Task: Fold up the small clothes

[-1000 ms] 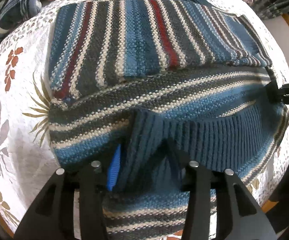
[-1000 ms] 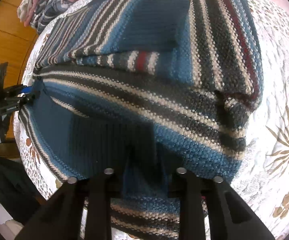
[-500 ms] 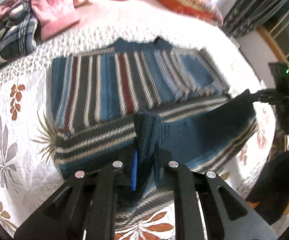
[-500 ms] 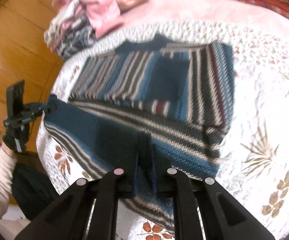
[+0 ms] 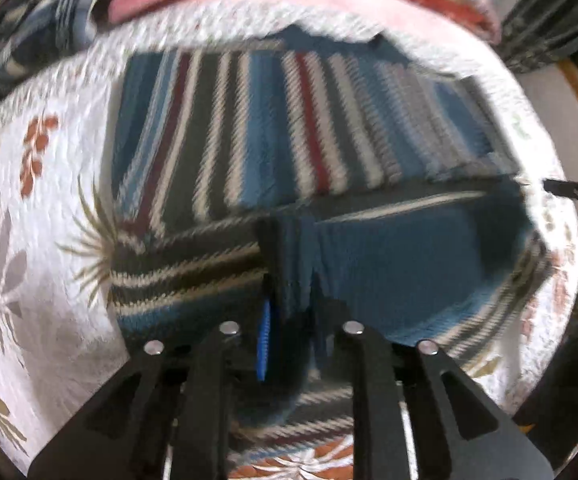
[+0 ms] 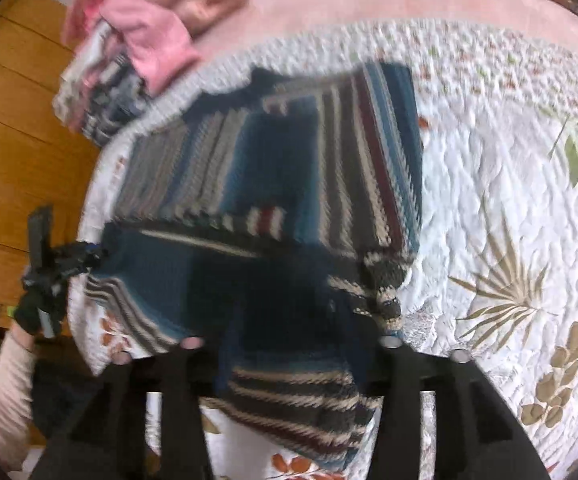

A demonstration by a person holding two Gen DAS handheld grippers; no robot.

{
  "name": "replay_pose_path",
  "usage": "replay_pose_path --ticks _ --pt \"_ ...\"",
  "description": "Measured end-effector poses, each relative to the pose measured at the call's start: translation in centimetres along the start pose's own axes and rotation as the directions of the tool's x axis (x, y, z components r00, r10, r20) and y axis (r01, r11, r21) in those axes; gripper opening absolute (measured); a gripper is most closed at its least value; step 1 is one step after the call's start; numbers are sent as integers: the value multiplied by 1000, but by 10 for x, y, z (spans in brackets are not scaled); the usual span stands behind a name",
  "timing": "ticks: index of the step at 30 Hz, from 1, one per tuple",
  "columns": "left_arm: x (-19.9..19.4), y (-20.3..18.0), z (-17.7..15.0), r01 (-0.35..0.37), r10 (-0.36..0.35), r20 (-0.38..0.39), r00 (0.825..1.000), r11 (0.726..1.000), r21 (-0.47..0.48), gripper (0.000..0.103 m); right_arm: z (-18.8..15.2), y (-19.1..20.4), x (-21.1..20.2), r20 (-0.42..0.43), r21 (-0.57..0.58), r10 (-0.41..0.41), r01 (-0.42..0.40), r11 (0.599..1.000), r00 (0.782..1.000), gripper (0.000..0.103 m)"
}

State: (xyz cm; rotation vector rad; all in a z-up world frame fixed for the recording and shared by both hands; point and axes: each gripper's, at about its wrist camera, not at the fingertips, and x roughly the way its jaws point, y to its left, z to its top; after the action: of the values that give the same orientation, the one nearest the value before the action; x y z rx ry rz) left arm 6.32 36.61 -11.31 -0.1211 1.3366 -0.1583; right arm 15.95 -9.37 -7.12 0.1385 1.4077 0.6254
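My left gripper (image 5: 289, 312) pinches the ribbed blue hem of a striped knit sweater (image 5: 273, 128), its fingers drawn close on a bunched fold of the cloth. My right gripper (image 6: 289, 356) clamps the same hem further along, the dark rib filling the narrow gap between its fingers. The hem is raised between the two tools, while the rest of the sweater lies flat on a white quilted bedspread (image 6: 489, 184) printed with leaves. A heap of pink and plaid clothes (image 6: 141, 40) sits beyond the bedspread's far edge. Both views are blurred.
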Motion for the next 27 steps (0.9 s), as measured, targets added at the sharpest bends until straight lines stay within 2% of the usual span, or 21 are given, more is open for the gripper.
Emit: replay_pose_path --ticks 1,2,3,4,6,8,11,12,13,14,15,16,17,19,23,27 --pt "4 2 0 -10 9 -7 1000 1000 -5 30 0 -1 11 -23 1 -7 7 1000 1000 49" --pt "6 4 0 -18 18 -11 1000 1000 -5 36 0 -1 19 -43 -3 -14 14 1000 999 51" --pt "8 5 1 -42 42 -10 999 999 -2 44 0 -1 25 -60 -10 -24 24 1000 998 60" --pt "8 4 1 -60 60 -4 998 998 4 48 0 1 35 -83 -25 -48 47 999 995 73" --pt "10 4 1 -93 93 6 996 996 13 60 0 3 51 -110 -55 -102 97 994 989 80" --pt "12 3 1 -120 120 12 993 993 21 64 0 7 61 -117 -74 -116 108 991 986 80" --pt "14 0 4 -137 136 22 990 990 38 63 -3 22 70 -124 -145 -150 132 981 981 62" --pt "15 -2 5 -137 136 24 990 990 43 59 -4 26 72 -123 -165 -166 144 976 978 48" --pt "15 -4 6 -127 126 25 992 991 45 54 -5 29 72 -118 -177 -179 157 972 977 38" --pt "14 -5 7 -87 86 27 996 995 43 38 -4 31 71 -113 -180 -184 162 970 976 35" --pt "14 -9 9 -64 63 24 998 997 41 22 -4 31 69 -108 -180 -186 165 970 977 25" --pt "12 -12 9 -66 64 29 998 997 49 20 -3 32 65 -101 -180 -191 171 969 976 15" --pt "10 -17 9 -75 73 38 997 995 71 9 -3 32 60 -91 -179 -178 159 971 980 14" --pt "3 -24 8 -67 61 51 997 992 111 9 -3 35 48 -71 -196 -141 125 973 988 12" --pt "-21 -31 7 22 -33 93 995 994 109 8 -11 46 25 -47 -259 -62 48 965 997 10" --pt "-55 -51 0 43 -70 155 985 984 171 8 -21 61 -1 -4 -330 -31 28 944 1000 10"
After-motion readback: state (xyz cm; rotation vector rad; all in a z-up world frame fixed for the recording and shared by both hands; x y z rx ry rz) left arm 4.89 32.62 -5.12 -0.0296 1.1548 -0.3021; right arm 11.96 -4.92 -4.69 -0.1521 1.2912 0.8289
